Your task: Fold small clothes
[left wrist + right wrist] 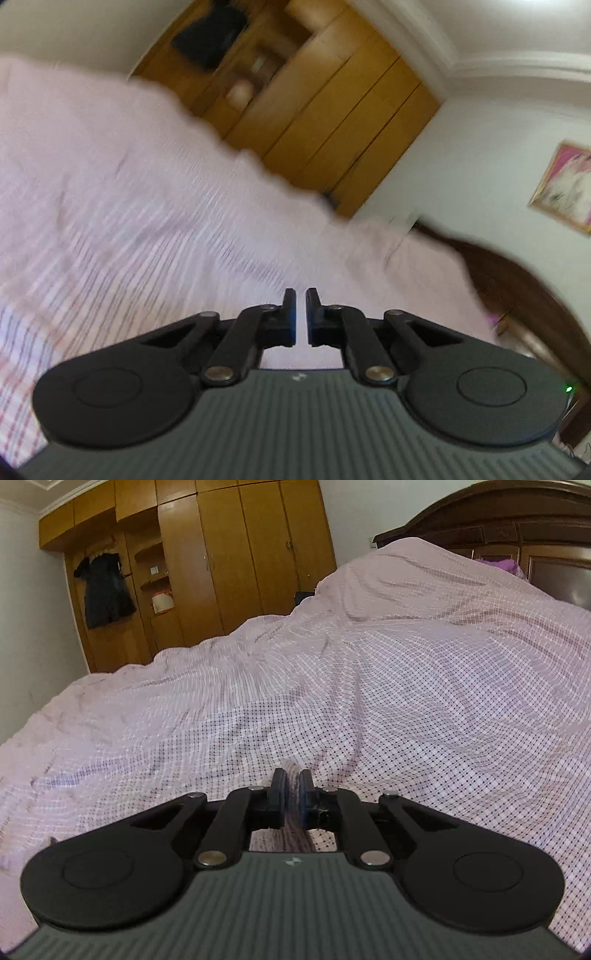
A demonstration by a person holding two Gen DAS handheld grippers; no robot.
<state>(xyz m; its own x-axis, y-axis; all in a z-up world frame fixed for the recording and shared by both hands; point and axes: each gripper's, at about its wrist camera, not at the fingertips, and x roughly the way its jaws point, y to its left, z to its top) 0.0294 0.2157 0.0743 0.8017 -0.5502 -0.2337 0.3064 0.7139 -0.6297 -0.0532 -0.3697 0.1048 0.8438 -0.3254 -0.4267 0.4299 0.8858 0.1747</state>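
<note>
In the right wrist view my right gripper (291, 775) is shut on a fold of mauve, dark-striped cloth (295, 830). The cloth stands pinched between the pads and hangs down behind them, just above the pink checked bedsheet (369, 683). How large the cloth is and what shape it has stay hidden by the gripper body. The left wrist view is motion-blurred. My left gripper (300, 295) hangs over the same bedsheet (110, 184), its jaws drawn together to a thin slit in which I see no cloth.
A wooden wardrobe (229, 554) lines the far wall, with a dark garment (105, 590) hanging on it. A dark carved headboard (498, 528) rises at the right. The left wrist view shows the wardrobe (332, 110) and a framed picture (565, 184) on the wall.
</note>
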